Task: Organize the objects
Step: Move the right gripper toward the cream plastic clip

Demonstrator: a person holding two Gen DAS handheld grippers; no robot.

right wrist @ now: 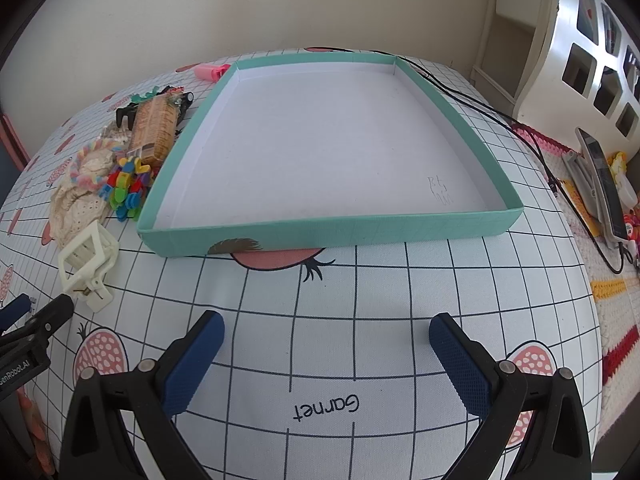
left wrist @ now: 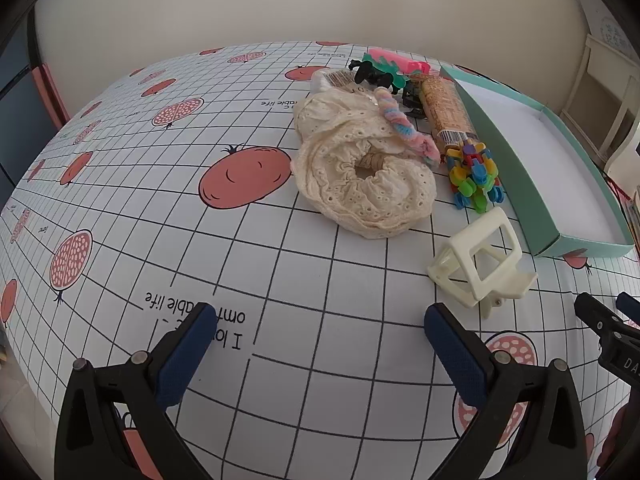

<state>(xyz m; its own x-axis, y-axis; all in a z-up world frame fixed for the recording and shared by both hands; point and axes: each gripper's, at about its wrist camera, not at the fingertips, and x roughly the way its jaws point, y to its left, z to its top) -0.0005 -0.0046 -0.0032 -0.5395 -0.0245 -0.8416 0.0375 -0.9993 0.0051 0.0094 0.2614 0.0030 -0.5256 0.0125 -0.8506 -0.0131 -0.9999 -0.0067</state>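
Grippers, left and right, are held wide open and empty above the tablecloth; hair clips, a scrunchie and a clamp are heaped beside the tray.

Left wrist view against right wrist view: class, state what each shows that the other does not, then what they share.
Only the left wrist view shows the cream lace scrunchie whole, plus the open left gripper head-on. Only the right wrist view shows the teal tray's whole empty floor, black cables, a phone and white shelving. Both share the white clip, the pile of coloured small clips, the biscuit packet and the grid tablecloth.
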